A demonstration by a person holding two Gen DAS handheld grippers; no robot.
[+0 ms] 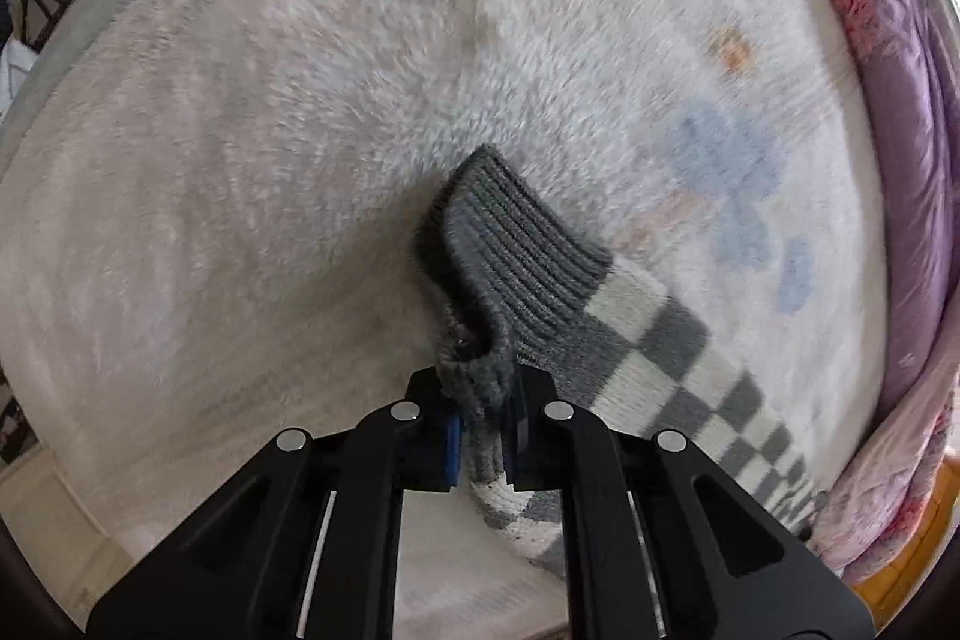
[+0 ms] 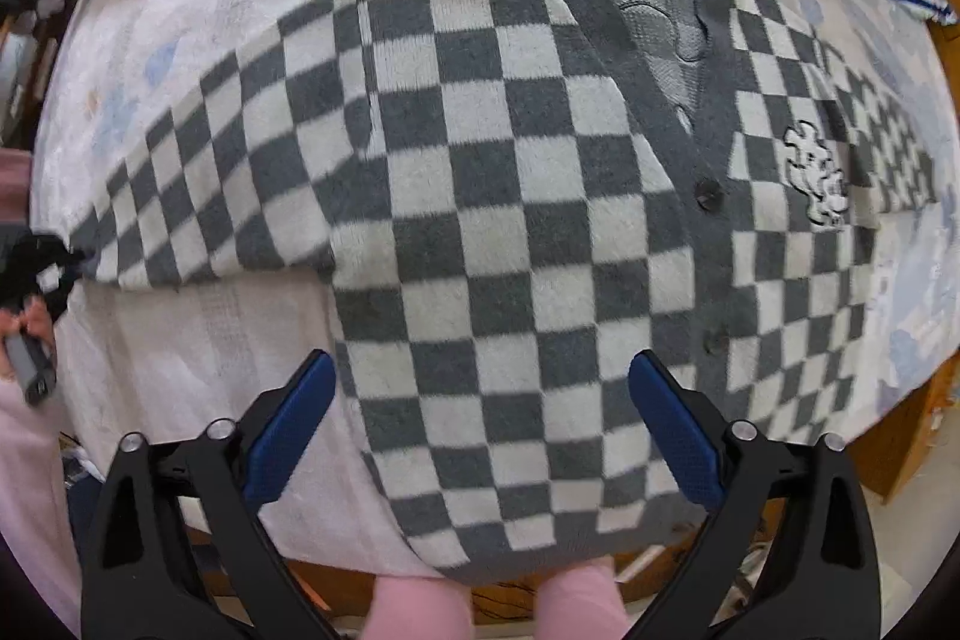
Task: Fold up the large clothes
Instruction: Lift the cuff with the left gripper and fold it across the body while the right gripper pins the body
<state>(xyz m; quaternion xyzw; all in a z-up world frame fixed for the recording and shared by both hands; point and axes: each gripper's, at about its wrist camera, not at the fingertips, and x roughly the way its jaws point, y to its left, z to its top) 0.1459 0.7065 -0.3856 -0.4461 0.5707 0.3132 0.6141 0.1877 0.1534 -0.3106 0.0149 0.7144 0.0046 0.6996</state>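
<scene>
Black arms of the left gripper [image 1: 483, 430] fill the bottom of its view, pinched tight on the grey ribbed cuff [image 1: 510, 256] of the checked cardigan [image 2: 510, 196]. Most of that sleeve runs off to the right and gets blurry. Over on the other side, the right gripper [image 2: 483, 436] hangs wide apart above the cardigan's lower front, holding nothing. That cardigan lies flat on the bed [image 2: 198, 340], buttoned up. Its far sleeve is squashed at the edge and hard to see.
</scene>
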